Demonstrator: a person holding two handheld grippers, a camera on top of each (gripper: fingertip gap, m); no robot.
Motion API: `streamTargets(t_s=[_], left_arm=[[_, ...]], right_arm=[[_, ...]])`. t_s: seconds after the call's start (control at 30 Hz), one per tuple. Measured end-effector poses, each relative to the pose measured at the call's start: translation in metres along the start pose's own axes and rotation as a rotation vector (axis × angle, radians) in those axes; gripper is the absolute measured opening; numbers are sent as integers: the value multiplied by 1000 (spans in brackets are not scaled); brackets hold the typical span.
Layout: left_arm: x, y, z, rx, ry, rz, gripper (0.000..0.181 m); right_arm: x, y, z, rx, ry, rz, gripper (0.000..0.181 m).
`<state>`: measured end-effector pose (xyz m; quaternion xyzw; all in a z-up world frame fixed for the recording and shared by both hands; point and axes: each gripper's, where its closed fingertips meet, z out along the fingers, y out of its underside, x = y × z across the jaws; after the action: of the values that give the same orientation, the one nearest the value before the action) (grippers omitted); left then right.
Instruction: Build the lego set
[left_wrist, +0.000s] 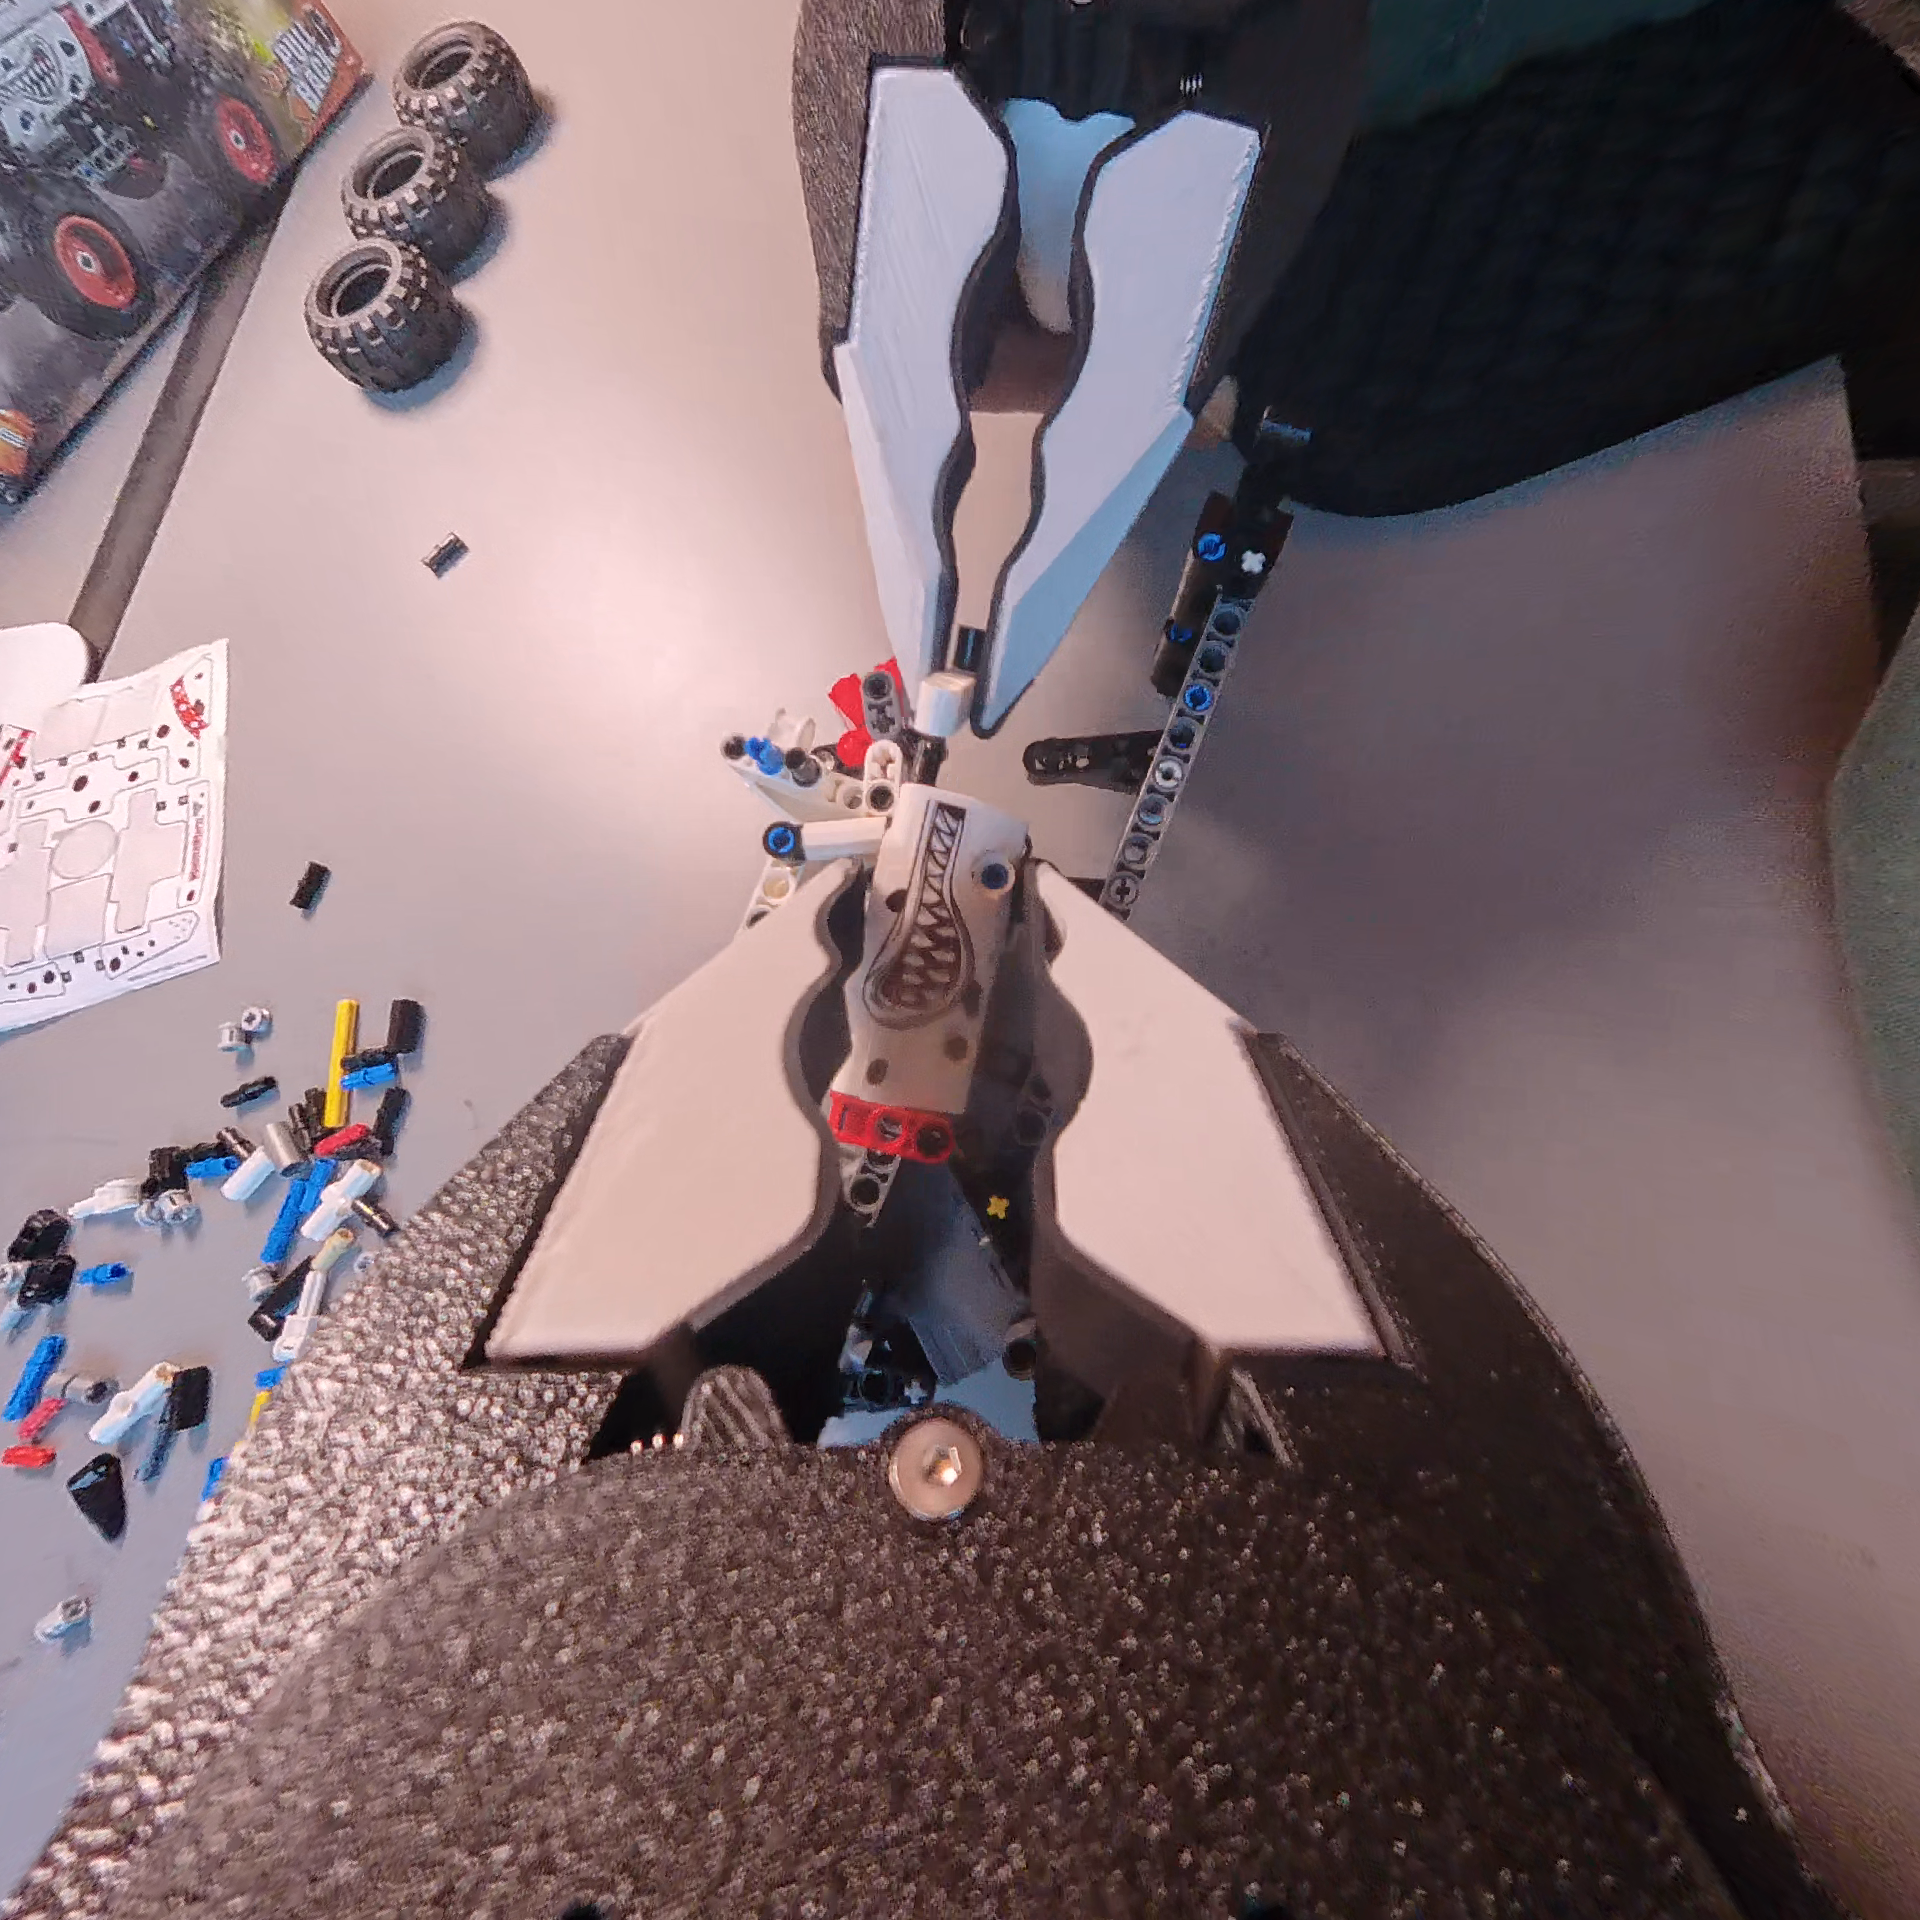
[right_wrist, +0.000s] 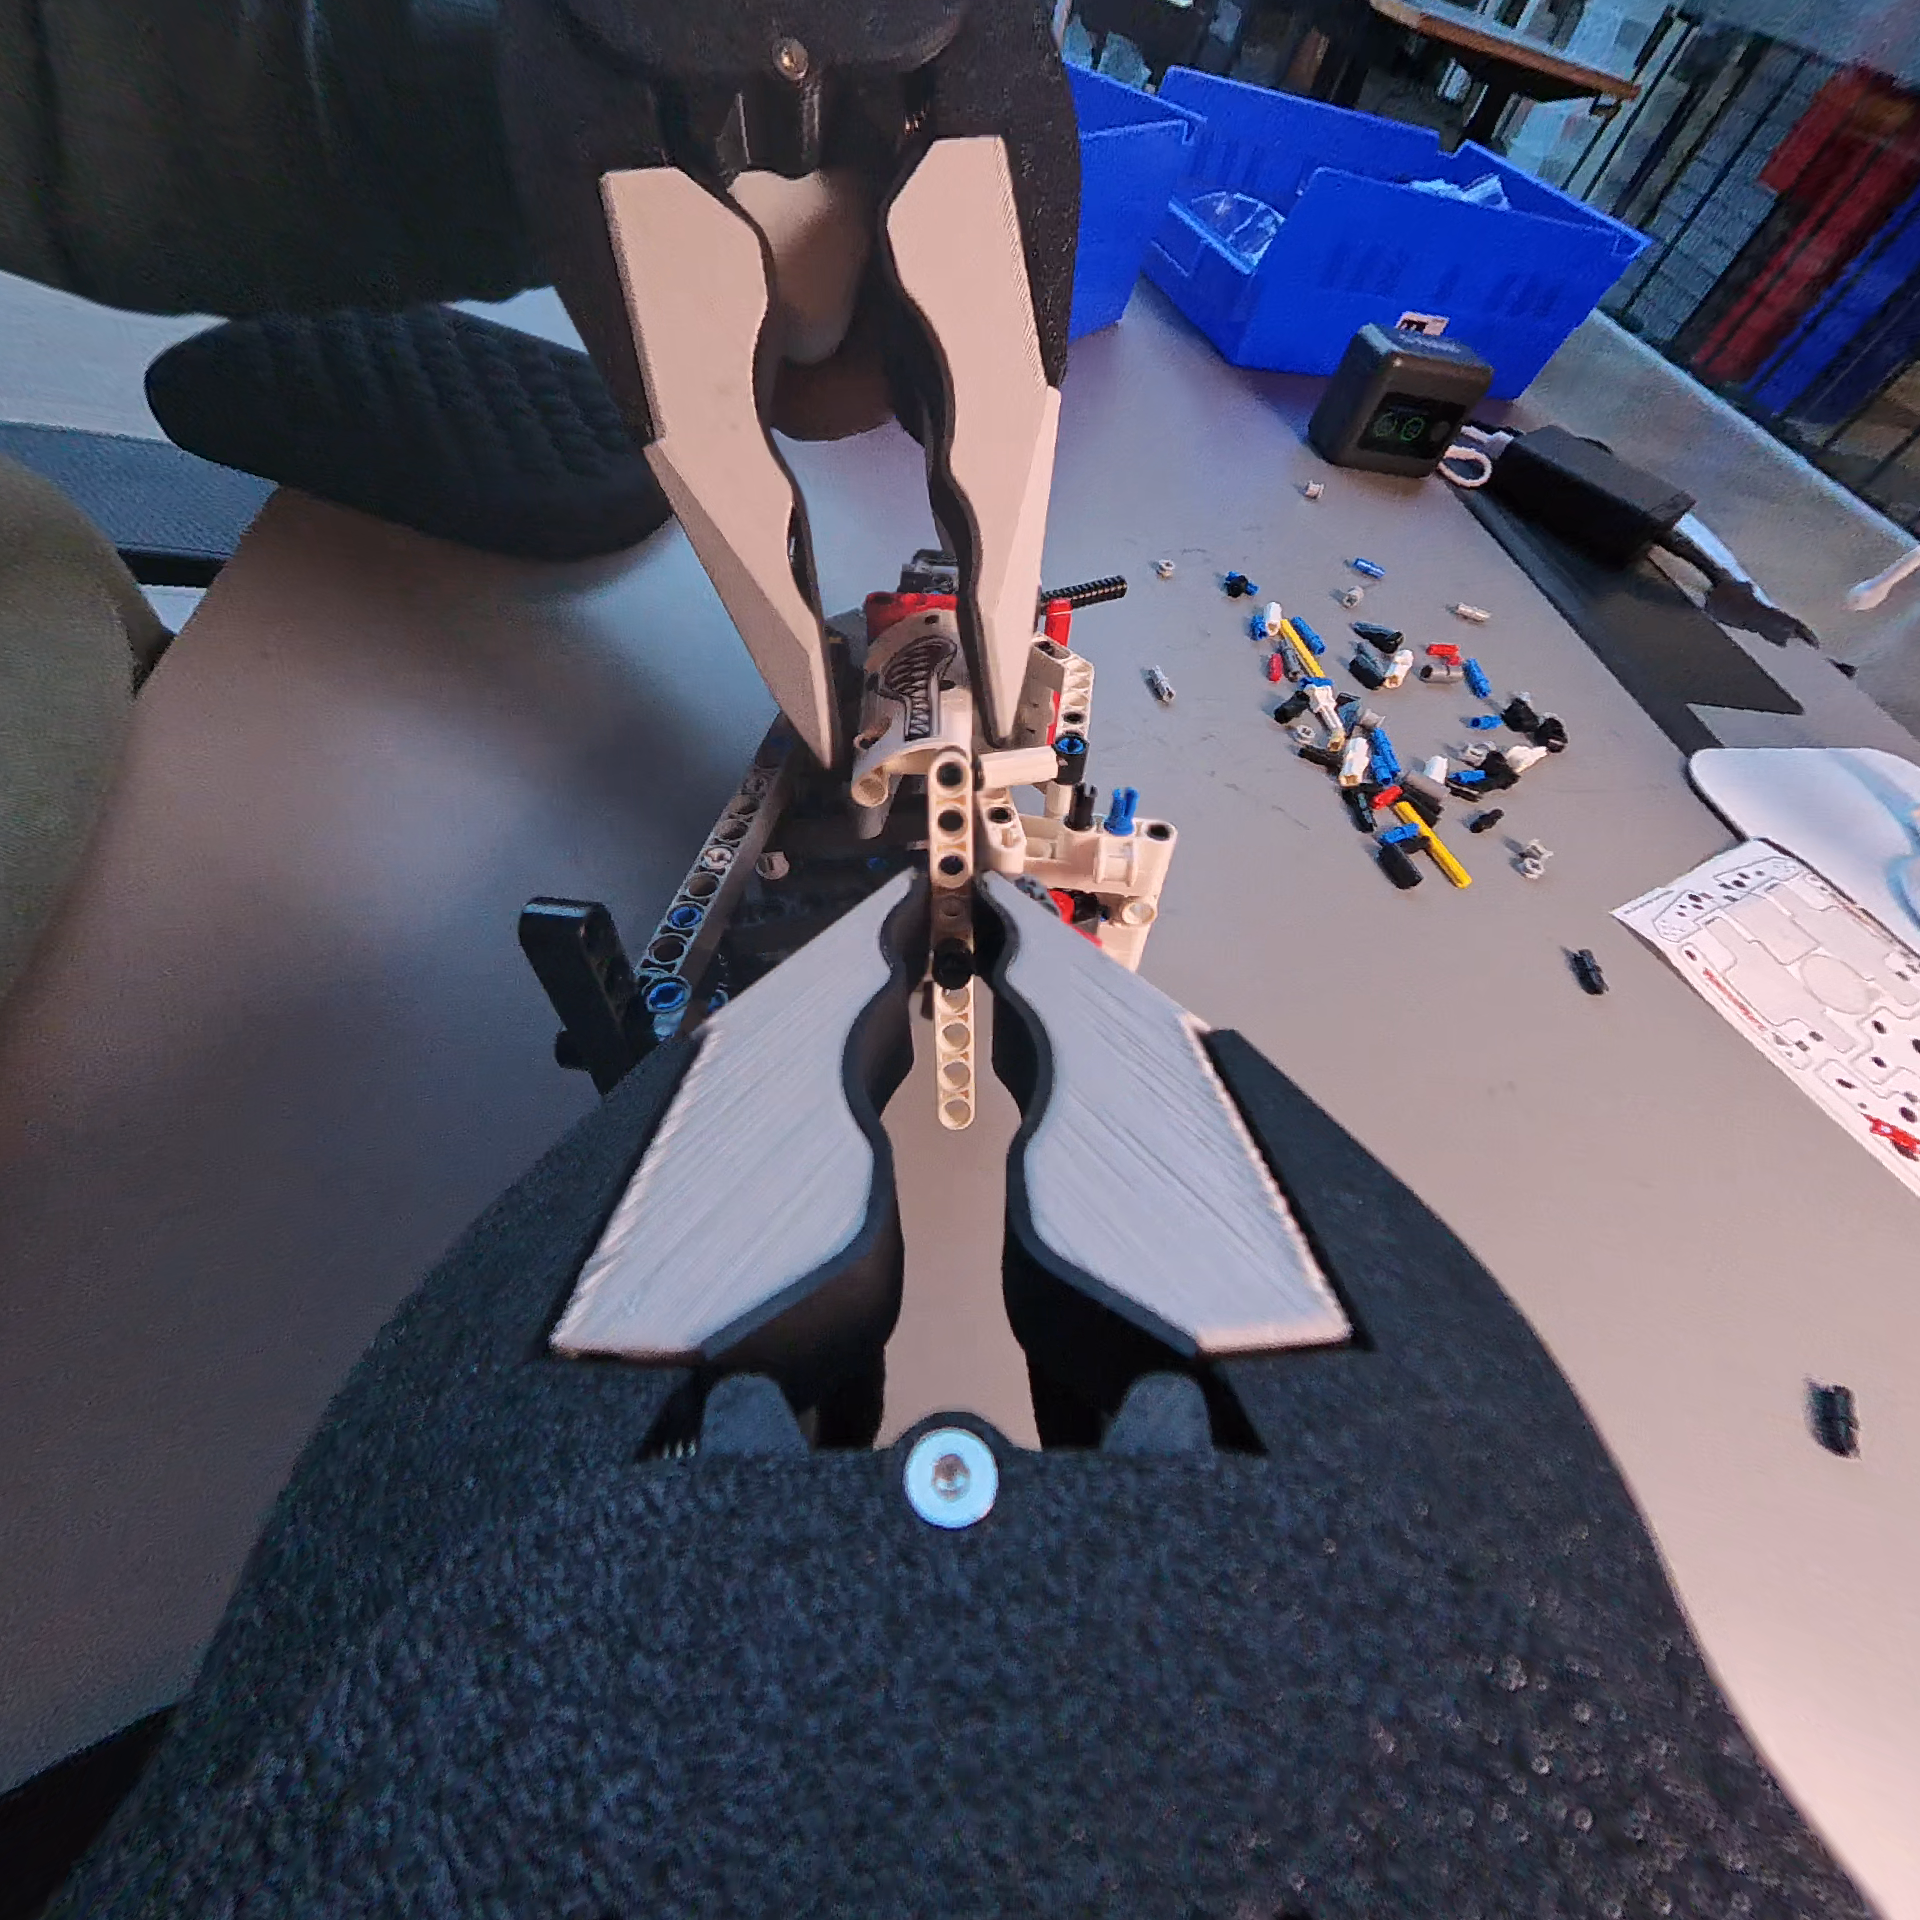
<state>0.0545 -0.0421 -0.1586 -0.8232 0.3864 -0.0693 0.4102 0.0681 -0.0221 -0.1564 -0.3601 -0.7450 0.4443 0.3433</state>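
Both grippers clamped on the half-built truck, mid-table

The grey table (left_wrist: 623, 623) holds everything. The left gripper (left_wrist: 935, 883) pinches the lego build (left_wrist: 920, 966) by its white toothy-mouth panel, near centre. The right gripper (right_wrist: 948, 883) comes in from the far side, jaws pressed onto a white holed beam (right_wrist: 952, 997) standing against the build. Three black tires (left_wrist: 405, 197) sit far left, a sticker sheet (left_wrist: 104, 831) lies left, and loose pieces (left_wrist: 260, 1174) are scattered near left.
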Motion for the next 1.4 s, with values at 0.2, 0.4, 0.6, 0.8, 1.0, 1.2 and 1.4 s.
streamTargets(t_s=[0.2, 0.4, 0.6, 0.8, 1.0, 1.2, 1.4], left_arm=[[-4, -12, -6, 88, 21, -29, 29], [2, -31, -4, 115, 46, 8, 21], [6, -37, 5, 103, 70, 41, 7], [9, -37, 6, 63, 110, 59, 6], [6, -39, 6, 52, 98, 82, 6], [4, -42, 5, 104, 84, 56, 6], [2, -43, 5, 162, 85, 25, 6]], right_arm=[[-2, 2, 7, 1, 10, -8, 7], [-4, -7, 3, 48, 13, -22, 7], [-6, -11, 0, 74, 13, -37, 7], [-8, -12, -2, 77, 27, -105, 11], [-6, -15, -4, 89, 40, -122, 8], [-3, -13, -5, 105, 47, -132, 8], [-1, -12, -5, 114, 48, -123, 8]])
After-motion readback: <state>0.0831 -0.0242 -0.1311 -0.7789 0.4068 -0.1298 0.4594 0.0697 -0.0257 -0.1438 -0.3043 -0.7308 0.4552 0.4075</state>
